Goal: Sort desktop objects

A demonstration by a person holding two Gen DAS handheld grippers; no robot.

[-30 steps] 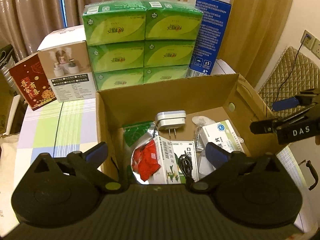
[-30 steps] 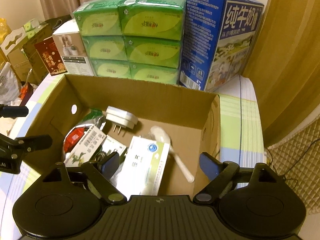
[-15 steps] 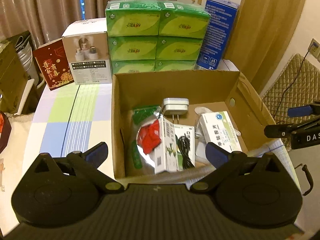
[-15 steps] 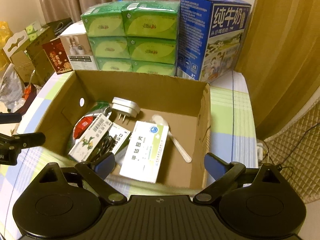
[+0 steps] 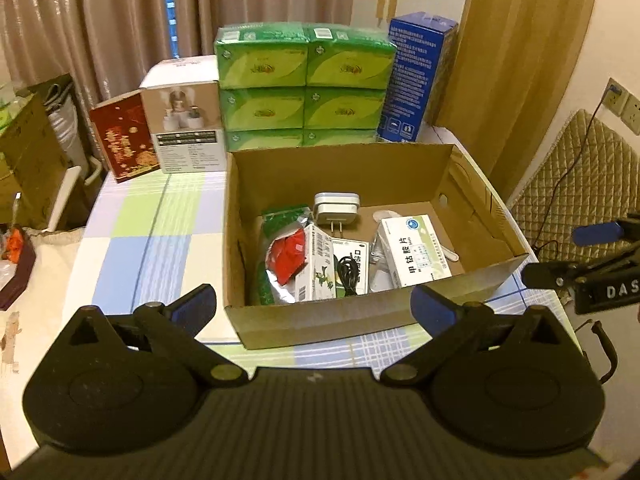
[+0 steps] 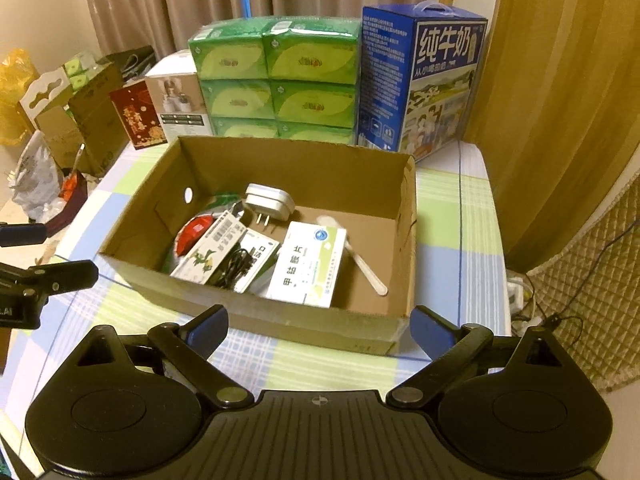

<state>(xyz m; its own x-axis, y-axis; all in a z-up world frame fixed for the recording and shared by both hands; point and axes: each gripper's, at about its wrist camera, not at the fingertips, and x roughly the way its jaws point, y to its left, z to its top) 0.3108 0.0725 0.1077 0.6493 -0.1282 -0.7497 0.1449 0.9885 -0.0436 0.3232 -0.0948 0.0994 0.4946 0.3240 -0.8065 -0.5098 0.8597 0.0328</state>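
Checked cloth covers the surface (image 5: 160,216), where an open cardboard box (image 5: 320,320) stands in the middle, with stacked green tissue packs (image 5: 304,88) and a blue milk carton (image 6: 424,80) behind its far wall. Inside lie a white plug adapter (image 5: 336,208), a medicine box (image 5: 416,252), a black cable (image 5: 348,272) and a red packet (image 5: 288,256) partly hidden under another box. Both the left tool (image 5: 314,304) and the right tool (image 6: 320,328) hang spread wide and empty before the near wall.
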